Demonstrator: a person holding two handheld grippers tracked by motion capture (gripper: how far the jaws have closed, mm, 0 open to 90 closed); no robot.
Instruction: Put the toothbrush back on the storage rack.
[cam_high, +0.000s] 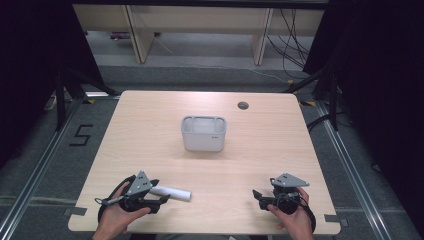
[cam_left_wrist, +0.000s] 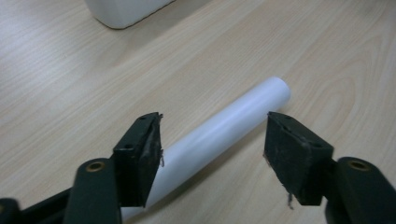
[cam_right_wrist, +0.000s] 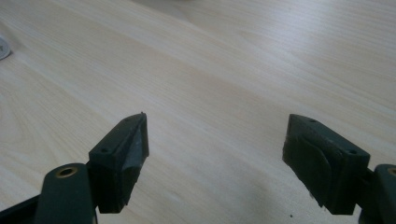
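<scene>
you see a grey bin mid-table, a cable hole at the far right, wooden legs beyond.

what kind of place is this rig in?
Likely a lab data-collection station: a bare wooden table walled by black curtains, loose cables on the floor, and a taped "5" marking the bay.

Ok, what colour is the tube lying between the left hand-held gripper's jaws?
White, plain and unpatterned; the tube shows best in the left gripper view.
</scene>
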